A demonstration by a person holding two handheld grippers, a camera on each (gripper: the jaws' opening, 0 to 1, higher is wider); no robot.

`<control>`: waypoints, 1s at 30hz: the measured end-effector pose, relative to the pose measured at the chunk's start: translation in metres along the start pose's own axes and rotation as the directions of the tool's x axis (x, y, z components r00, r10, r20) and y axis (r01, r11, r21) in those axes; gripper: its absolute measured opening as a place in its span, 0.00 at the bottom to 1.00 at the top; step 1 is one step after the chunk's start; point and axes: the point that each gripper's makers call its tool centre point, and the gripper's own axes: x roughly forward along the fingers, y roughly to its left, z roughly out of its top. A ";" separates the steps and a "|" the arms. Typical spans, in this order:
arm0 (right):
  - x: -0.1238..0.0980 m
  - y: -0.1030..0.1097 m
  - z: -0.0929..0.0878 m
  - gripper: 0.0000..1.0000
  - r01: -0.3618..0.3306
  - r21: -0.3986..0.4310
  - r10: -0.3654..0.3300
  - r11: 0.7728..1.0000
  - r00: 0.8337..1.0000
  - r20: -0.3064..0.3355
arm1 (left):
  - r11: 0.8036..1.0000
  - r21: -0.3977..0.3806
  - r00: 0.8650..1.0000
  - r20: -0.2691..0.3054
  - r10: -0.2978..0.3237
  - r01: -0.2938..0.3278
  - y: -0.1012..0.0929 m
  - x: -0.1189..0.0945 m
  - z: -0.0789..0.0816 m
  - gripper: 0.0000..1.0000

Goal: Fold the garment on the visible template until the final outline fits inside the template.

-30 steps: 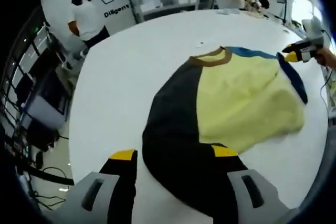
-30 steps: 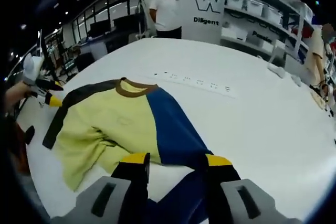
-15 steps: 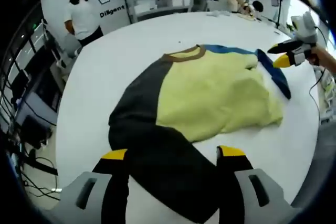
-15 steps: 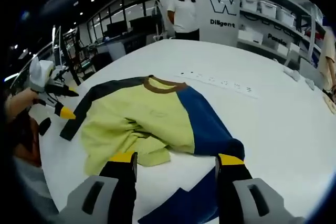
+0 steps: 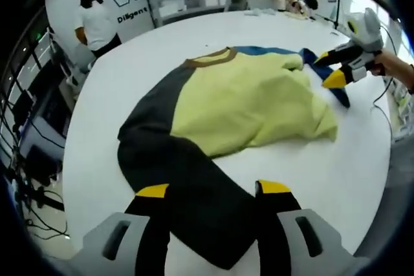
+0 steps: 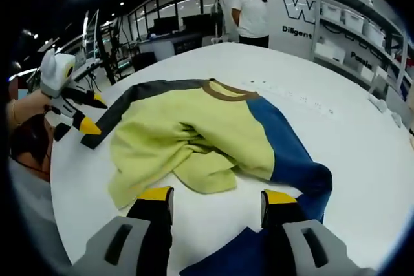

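A colour-block sweater [image 5: 246,105] lies rumpled on the white table [image 5: 123,56], with a yellow body, a brown collar, one dark sleeve and one blue sleeve. My left gripper [image 5: 213,189] is open, and the dark sleeve [image 5: 194,205] runs between and under its jaws. In the right gripper view, the same sweater [image 6: 187,140] is bunched in folds. My right gripper [image 6: 215,195] is open over the blue sleeve [image 6: 291,159], whose end lies low by the right jaw. The right gripper [image 5: 326,69] hovers by the blue sleeve's edge. The left gripper [image 6: 92,114] sits at the dark cuff.
A person in a white shirt [image 5: 94,21] stands beyond the table's far side. Shelves with boxes [image 6: 349,27] line the back wall. A row of small marks [image 6: 304,98] crosses the table [image 6: 362,140] behind the sweater. Table edges fall away close to both hands.
Both cameras have shifted and each hand looms larger in the other's view. The yellow body is more bunched, and its hem now lies folded near my right jaws.
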 end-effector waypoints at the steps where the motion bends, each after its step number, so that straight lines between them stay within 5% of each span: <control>1: 0.001 0.001 0.000 0.51 0.001 -0.002 -0.001 1.000 1.000 0.001 | 1.000 -0.001 1.000 0.002 -0.002 0.002 -0.002 0.000 -0.001 0.48; 9: 0.013 0.006 0.000 0.41 0.000 -0.051 0.001 0.999 1.000 0.018 | 1.000 -0.004 0.999 -0.041 -0.003 0.003 -0.010 0.008 -0.020 0.33; 16: 0.023 0.009 0.002 0.37 -0.012 -0.093 0.014 0.996 1.000 0.020 | 0.999 -0.045 1.000 -0.014 -0.018 0.018 -0.011 0.007 -0.018 0.22; 20: 0.028 0.007 0.000 0.33 -0.015 -0.111 0.016 0.994 1.000 0.002 | 0.999 -0.034 1.000 -0.018 -0.007 0.006 -0.006 0.006 -0.021 0.07; 21: 0.028 0.006 -0.001 0.31 -0.013 -0.114 0.013 0.993 1.000 -0.002 | 1.000 -0.008 0.998 -0.064 0.025 -0.025 0.001 0.003 -0.029 0.03; 22: 0.029 0.005 -0.001 0.30 -0.013 -0.115 0.013 0.993 1.000 -0.002 | 1.000 -0.002 0.999 -0.036 0.025 -0.025 0.002 0.004 -0.026 0.01; 30: 0.030 0.002 -0.003 0.22 -0.011 -0.129 0.009 0.992 1.000 -0.016 | 0.999 -0.001 0.998 -0.054 0.041 -0.041 0.024 0.002 -0.032 0.01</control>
